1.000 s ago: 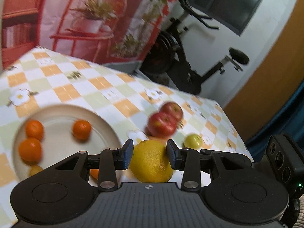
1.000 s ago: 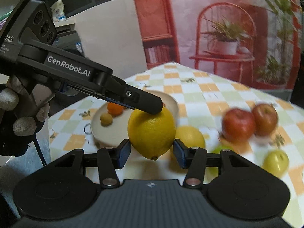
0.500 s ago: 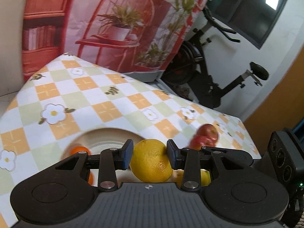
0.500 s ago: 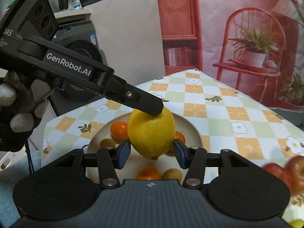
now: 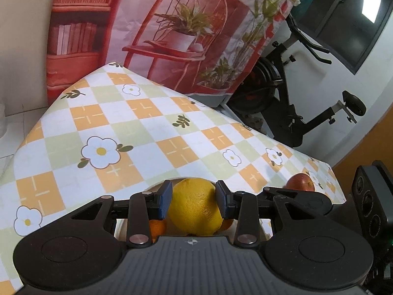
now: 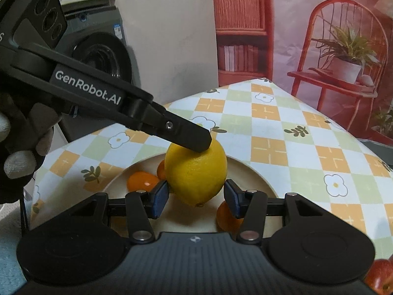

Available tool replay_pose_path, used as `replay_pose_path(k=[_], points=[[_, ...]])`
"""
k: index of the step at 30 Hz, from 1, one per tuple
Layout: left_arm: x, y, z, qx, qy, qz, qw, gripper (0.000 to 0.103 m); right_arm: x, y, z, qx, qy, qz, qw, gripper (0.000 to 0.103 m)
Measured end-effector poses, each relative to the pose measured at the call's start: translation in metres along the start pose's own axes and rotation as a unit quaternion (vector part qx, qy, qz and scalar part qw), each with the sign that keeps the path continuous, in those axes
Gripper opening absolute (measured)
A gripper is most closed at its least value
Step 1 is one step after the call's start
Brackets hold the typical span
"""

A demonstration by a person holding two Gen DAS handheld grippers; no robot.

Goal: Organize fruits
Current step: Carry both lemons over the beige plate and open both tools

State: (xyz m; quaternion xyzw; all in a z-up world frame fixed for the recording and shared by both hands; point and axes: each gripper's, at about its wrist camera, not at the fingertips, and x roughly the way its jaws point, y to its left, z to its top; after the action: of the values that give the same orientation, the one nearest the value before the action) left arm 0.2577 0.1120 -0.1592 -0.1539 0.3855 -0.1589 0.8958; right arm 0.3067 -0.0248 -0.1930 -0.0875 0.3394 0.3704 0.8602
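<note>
My left gripper [image 5: 194,200] is shut on a large yellow lemon [image 5: 195,207] and holds it above a cream plate [image 6: 255,174]. The lemon also shows in the right wrist view [image 6: 195,172], with the left gripper's finger [image 6: 186,135] pressed on its top. My right gripper [image 6: 195,196] is open, its pads either side of the lemon's lower part without touching it. Several small oranges [image 6: 141,180] lie on the plate below. A red apple [image 5: 301,183] sits on the table to the right.
The table carries a checked orange, green and white flowered cloth [image 5: 118,127]. Another red apple [image 6: 379,280] shows at the lower right. An exercise bike [image 5: 294,98] stands beyond the table's far edge. A washing machine [image 6: 103,59] stands to the left.
The left gripper has carried the lemon leftward from beside the apples to above the plate. The right gripper has followed alongside, open around the lemon.
</note>
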Motion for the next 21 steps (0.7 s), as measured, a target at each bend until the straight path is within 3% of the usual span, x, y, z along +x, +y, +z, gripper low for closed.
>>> replay_pose_path(k=[21], points=[[0.018,0.002,-0.001,0.012,0.006,0.012,0.9998,0.041,0.022,-0.005,0.002,-0.009,0.029,-0.026,0.999,0.053]])
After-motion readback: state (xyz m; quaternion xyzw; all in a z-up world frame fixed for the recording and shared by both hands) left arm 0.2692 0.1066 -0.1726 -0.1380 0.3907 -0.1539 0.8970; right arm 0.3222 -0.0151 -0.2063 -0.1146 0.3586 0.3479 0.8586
